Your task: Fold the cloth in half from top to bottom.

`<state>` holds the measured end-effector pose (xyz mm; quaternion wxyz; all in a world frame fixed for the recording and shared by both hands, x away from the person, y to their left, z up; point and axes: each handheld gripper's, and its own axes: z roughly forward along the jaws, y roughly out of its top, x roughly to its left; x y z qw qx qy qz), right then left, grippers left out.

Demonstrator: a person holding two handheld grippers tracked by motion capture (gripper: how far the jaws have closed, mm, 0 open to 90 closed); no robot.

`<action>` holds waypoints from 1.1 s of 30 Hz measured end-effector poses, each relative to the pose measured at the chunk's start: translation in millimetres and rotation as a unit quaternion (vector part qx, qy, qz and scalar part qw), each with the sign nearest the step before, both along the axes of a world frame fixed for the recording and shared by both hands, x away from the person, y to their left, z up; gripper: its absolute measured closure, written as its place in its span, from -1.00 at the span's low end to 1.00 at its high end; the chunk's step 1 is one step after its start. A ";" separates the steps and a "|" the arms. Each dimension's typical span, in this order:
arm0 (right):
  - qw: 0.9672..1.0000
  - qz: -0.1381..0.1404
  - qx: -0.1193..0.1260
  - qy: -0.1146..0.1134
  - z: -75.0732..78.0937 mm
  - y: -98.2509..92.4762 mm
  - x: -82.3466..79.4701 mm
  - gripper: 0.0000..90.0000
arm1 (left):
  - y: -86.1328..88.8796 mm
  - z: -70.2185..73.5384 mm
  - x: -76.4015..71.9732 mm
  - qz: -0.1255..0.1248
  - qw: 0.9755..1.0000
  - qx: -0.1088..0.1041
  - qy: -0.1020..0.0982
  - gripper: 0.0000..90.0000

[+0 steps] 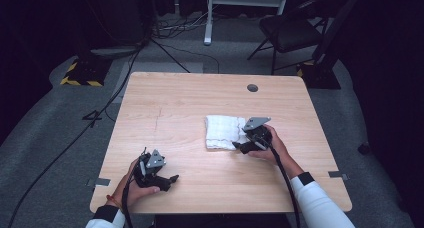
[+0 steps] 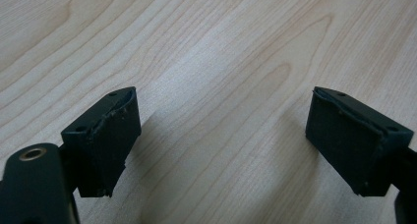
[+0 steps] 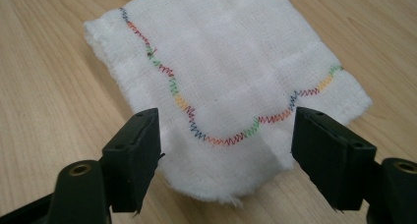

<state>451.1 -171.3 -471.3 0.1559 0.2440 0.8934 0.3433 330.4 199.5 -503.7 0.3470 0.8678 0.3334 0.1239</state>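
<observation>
The counter (image 1: 190,103) is a pale wood square with a small round grommet (image 1: 252,88) near its far edge, and around it lie grey floor, cables and a dark chair (image 1: 290,30) beyond the far right corner. The one thing on the counter is a white cloth (image 1: 223,131), right of centre and roughly midway between near and far; it lies folded into a small, thick, nearly square pad. In the right gripper view the cloth (image 3: 231,71) shows a woven gauze surface, layered edges at the left, and a wavy line of many-coloured stitching running across its top face. The right hand-held gripper (image 1: 245,147) sits at the cloth's near right corner, held low to the counter; its jaws stand wide apart, one on each side of the cloth's near corner, and the pads do not press on it. The left hand-held gripper (image 1: 170,180) rests near the near left edge, well apart from the cloth, jaws likewise spread with bare wood between them (image 2: 221,135). Judging by this, the folding looks far along: the cloth is already compact and its edges roughly squared. Whether another fold is meant cannot be told. What seems left is either a last tidy of that near corner, which sticks out a little, or simply drawing the right gripper away and leaving the pad as it lies.
</observation>
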 end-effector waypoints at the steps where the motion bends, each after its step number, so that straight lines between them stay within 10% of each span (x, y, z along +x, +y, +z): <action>1: 1.000 0.001 -0.001 0.000 1.6 -1.5 -1.2 -0.39 | 0.0 0.0 0.0 0.000 1.000 0.000 -0.001 -0.70; 33: 0.999 -0.005 -0.044 -0.007 15.4 -66.6 -60.1 -0.36 | -0.3 0.0 -1.0 0.006 1.000 0.000 -0.001 -0.69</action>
